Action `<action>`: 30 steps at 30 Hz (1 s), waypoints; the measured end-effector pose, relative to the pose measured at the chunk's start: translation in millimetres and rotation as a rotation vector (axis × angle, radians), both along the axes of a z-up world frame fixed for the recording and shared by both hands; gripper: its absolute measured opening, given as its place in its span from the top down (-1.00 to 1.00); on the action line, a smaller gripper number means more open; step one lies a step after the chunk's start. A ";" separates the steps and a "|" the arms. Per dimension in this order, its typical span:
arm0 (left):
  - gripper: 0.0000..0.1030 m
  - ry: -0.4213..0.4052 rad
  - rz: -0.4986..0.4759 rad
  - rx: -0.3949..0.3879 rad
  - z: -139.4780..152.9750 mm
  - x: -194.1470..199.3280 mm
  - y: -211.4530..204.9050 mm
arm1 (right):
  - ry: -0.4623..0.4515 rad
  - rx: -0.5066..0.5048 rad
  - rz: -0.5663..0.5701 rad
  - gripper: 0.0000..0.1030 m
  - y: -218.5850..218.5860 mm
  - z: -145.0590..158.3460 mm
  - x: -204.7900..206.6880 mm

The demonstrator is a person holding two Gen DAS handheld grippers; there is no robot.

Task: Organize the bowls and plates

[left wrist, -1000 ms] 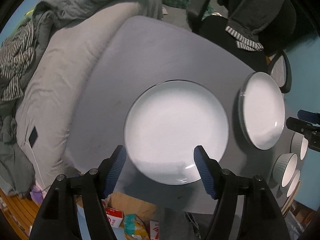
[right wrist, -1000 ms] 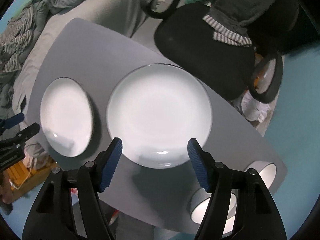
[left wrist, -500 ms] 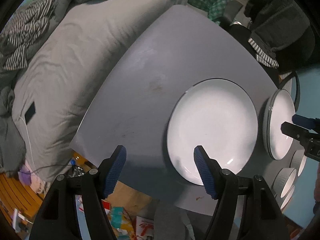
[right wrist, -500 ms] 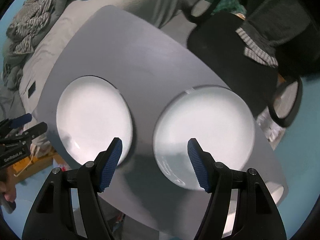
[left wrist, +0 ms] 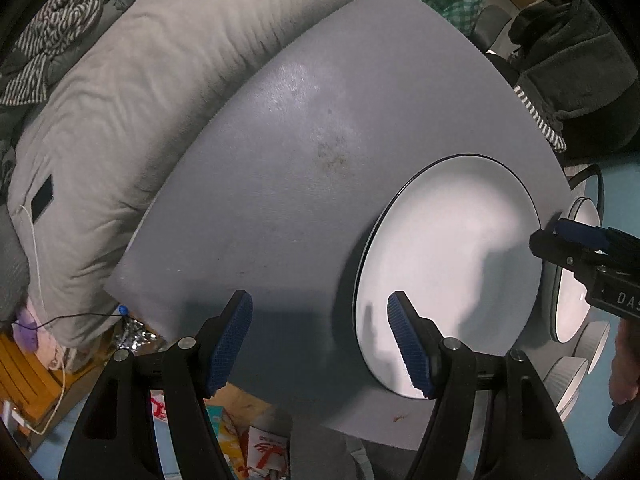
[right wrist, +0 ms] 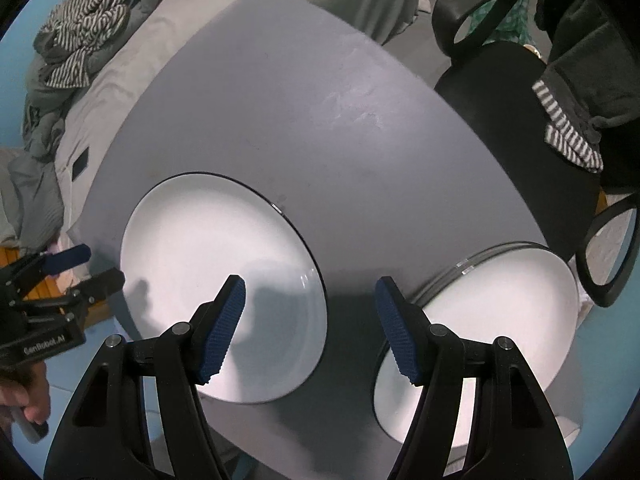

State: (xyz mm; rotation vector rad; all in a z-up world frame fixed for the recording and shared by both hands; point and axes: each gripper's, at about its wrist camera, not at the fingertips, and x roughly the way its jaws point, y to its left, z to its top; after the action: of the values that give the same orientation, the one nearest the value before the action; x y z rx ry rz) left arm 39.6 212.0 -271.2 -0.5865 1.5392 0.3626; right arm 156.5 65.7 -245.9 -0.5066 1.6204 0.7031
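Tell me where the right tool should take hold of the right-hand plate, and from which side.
Grip the plate by its near rim, coming in low from the table's near edge. It lies flat, so only the thin raised lip fits between the fingers, one above and one below. The right tool hangs open between the two plates, slightly left of it.

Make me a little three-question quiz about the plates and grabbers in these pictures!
1. True or false: the left gripper is holding a plate.
2. How many white plates show in the right wrist view? A) one B) two C) four
3. Fill in: the plates sit on a grey ____.

Key:
1. False; it is open and empty, like the right gripper.
2. B: the left plate and the right plate.
3. Table.
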 end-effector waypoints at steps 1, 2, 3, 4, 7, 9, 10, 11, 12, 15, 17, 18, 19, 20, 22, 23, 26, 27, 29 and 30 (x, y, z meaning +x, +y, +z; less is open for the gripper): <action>-0.39 0.002 0.005 -0.003 -2.2 -0.4 0.5 | 0.005 0.002 -0.002 -0.31 0.6 -2.7 0.3; -0.39 0.002 0.014 -0.010 -4.5 -0.8 1.3 | 0.011 0.004 -0.004 -0.31 0.7 -4.6 1.0; -0.39 -0.001 0.022 -0.017 -5.7 -0.8 2.6 | 0.019 0.007 -0.010 -0.31 0.7 -7.3 1.3; -0.39 -0.002 0.031 -0.025 -7.6 -1.0 3.1 | 0.027 0.010 -0.016 -0.31 0.3 -9.2 1.6; -0.39 -0.006 0.046 -0.040 -12.8 -0.2 2.2 | 0.047 0.015 -0.028 -0.31 -2.5 -15.8 2.2; -0.39 -0.002 0.048 -0.046 -16.6 0.4 1.8 | 0.054 0.012 -0.029 -0.31 -3.6 -18.9 1.8; -0.39 -0.001 0.049 -0.047 -17.7 0.6 1.4 | 0.059 0.012 -0.032 -0.30 -4.4 -20.0 2.0; -0.39 0.001 0.049 -0.047 -18.5 1.2 0.9 | 0.070 0.017 -0.036 -0.28 -5.7 -21.4 1.9; -0.39 0.000 0.049 -0.049 -18.9 1.4 0.3 | 0.077 0.021 -0.040 -0.25 -6.5 -21.8 2.2; -0.34 -0.008 0.048 -0.056 -19.4 1.3 0.7 | 0.091 0.026 -0.047 -0.11 -8.6 -23.6 2.0; -0.17 0.001 0.050 -0.054 -21.1 1.3 0.5 | 0.094 0.020 -0.043 0.06 -8.8 -25.4 0.3; -0.06 0.010 0.053 -0.052 -21.9 2.0 0.1 | 0.095 0.019 -0.042 0.16 -8.4 -26.1 -0.4; 0.02 0.011 0.055 -0.056 -22.7 2.4 -0.2 | 0.099 0.018 -0.039 0.20 -8.1 -27.2 -0.8; 0.06 0.007 0.056 -0.062 -22.9 0.4 -0.5 | 0.106 0.018 -0.037 0.26 -7.9 -28.4 -1.9; 0.17 0.004 0.054 -0.070 -23.1 0.7 -0.8 | 0.115 0.020 -0.033 0.32 -7.8 -29.9 -3.9; 0.21 0.002 0.053 -0.073 -23.4 0.1 -1.2 | 0.121 0.020 -0.029 0.39 -7.7 -30.5 -5.1; 0.45 -0.017 0.044 -0.096 -23.0 1.5 -4.7 | 0.127 0.015 -0.018 0.52 -8.5 -32.8 -7.9; 0.54 -0.018 0.039 -0.103 -22.8 2.9 -6.0 | 0.124 0.012 -0.017 0.56 -9.0 -33.5 -8.1; 0.64 -0.018 0.028 -0.110 -22.2 6.4 -8.5 | 0.120 0.019 -0.019 0.58 -11.3 -33.3 -8.0; 0.69 -0.018 0.023 -0.113 -22.3 7.5 -10.0 | 0.121 0.022 -0.019 0.59 -12.1 -33.0 -7.6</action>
State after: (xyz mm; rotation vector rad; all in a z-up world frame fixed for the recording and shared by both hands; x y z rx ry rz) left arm 47.1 202.0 -293.4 -0.6940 1.5439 0.2882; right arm 148.8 53.6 -278.9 -0.4388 1.7259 0.7484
